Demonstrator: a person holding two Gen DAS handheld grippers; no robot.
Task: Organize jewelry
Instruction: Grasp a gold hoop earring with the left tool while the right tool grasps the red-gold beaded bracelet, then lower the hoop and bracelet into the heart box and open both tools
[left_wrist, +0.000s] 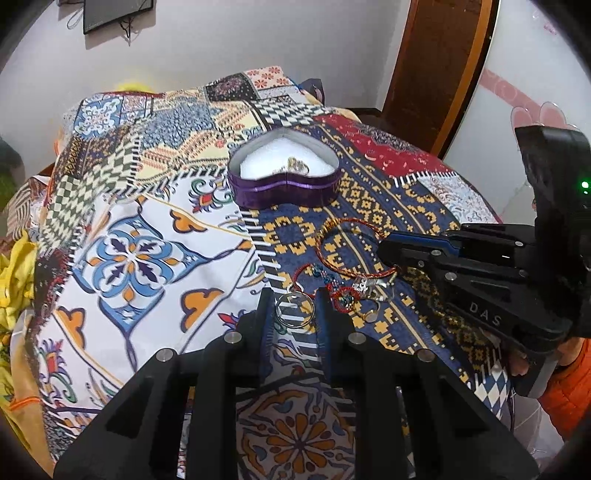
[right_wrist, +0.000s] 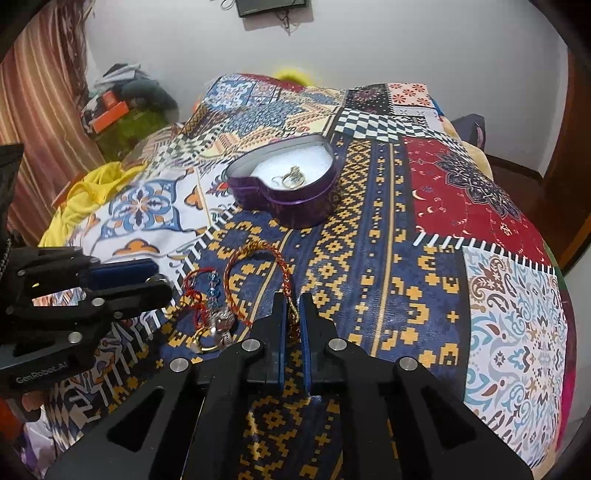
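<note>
A purple heart-shaped box (left_wrist: 284, 188) (right_wrist: 288, 206) stands open on the patchwork bedspread, with rings (left_wrist: 297, 166) (right_wrist: 291, 177) lying on its white lining. Nearer me lies a small heap of jewelry. My left gripper (left_wrist: 294, 295) (right_wrist: 162, 280) is shut on a silver ring (left_wrist: 295, 308), its pads pressing the ring's two sides. My right gripper (right_wrist: 293, 299) (left_wrist: 386, 247) is shut on the red and gold braided bracelet (right_wrist: 286, 280) (left_wrist: 354, 275), whose loop rests on the cloth. A red thread bracelet with blue beads (left_wrist: 340, 295) (right_wrist: 212, 291) and a gold ring (left_wrist: 369, 314) (right_wrist: 205, 345) lie between the two grippers.
The bedspread (right_wrist: 424, 229) falls away at the right and the near edge. A yellow cloth (right_wrist: 92, 184) lies at the left, with a heap of clutter (right_wrist: 118, 99) behind it. A wooden door frame (left_wrist: 436, 62) stands at the back right. An orange sleeve (left_wrist: 569, 384) holds the right gripper.
</note>
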